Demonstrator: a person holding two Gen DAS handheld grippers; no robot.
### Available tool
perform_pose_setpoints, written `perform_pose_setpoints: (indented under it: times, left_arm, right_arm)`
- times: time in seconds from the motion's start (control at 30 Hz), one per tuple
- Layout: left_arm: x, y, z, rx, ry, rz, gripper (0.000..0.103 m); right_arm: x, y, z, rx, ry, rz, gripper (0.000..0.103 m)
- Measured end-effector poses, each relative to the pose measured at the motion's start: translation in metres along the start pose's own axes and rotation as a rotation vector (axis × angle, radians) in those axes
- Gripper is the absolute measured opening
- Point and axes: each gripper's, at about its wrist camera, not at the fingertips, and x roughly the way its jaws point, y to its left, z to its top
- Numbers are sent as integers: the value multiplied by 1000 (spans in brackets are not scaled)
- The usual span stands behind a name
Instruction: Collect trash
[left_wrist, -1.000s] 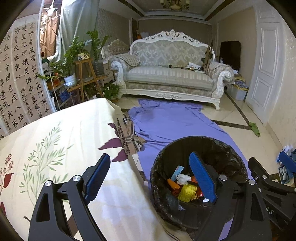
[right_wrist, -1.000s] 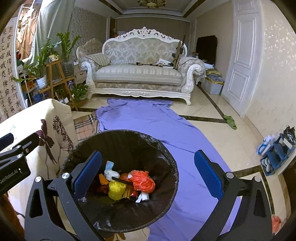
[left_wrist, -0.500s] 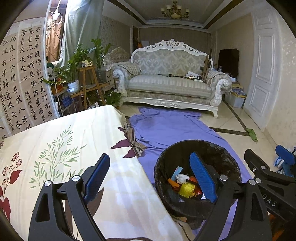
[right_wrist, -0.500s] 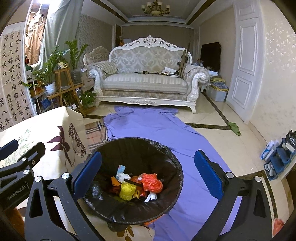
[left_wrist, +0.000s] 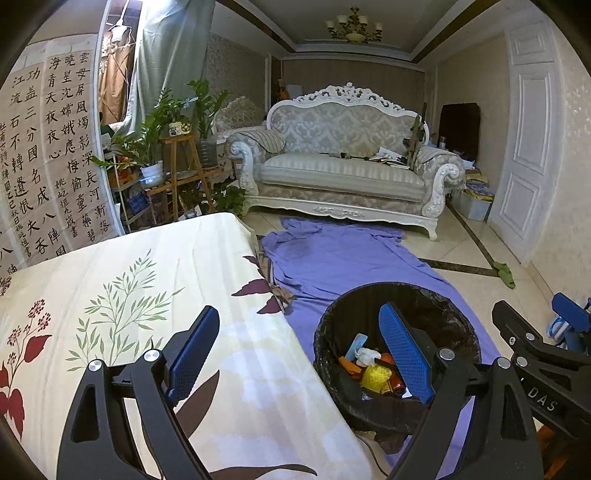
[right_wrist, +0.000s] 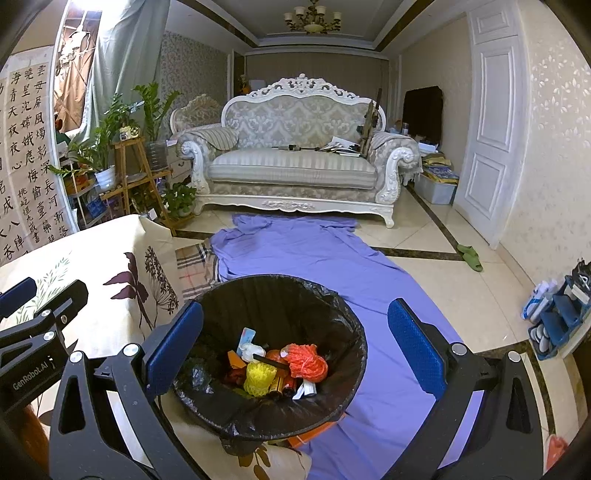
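A round bin with a black liner (right_wrist: 280, 295) (left_wrist: 439, 306) stands on the floor beside a table. Inside lie several pieces of trash: an orange net bundle (right_wrist: 306, 360), a yellow net ball (right_wrist: 258, 376) (left_wrist: 375, 376), a white crumpled scrap (right_wrist: 249, 349) and a light blue card (right_wrist: 246, 336). My right gripper (right_wrist: 295, 349) hangs above the bin, open, nothing between its blue pads. My left gripper (left_wrist: 299, 352) is open and empty over the table's edge, its right finger (left_wrist: 402, 354) over the bin. Each gripper shows at the edge of the other's view.
The table wears a cream cloth with leaf and flower prints (left_wrist: 129, 295). A purple sheet (right_wrist: 314, 254) covers the floor up to a white carved sofa (right_wrist: 295, 162). Potted plants on wooden stands (left_wrist: 177, 155) stand left. A white door (right_wrist: 491, 140) and shoes (right_wrist: 554, 317) are right.
Both grippers have risen and drawn back a little from the bin, so it looks smaller and lower in both views. Jaws stayed open; the trash in the bin has not moved.
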Motion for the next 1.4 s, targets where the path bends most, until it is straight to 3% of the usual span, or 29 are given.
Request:
perform_pose_setpoints:
  times: [1.4]
  left_arm:
    - [0, 2, -2, 0, -1, 0, 86]
  right_arm:
    - [-2, 2, -1, -1, 1, 0, 98]
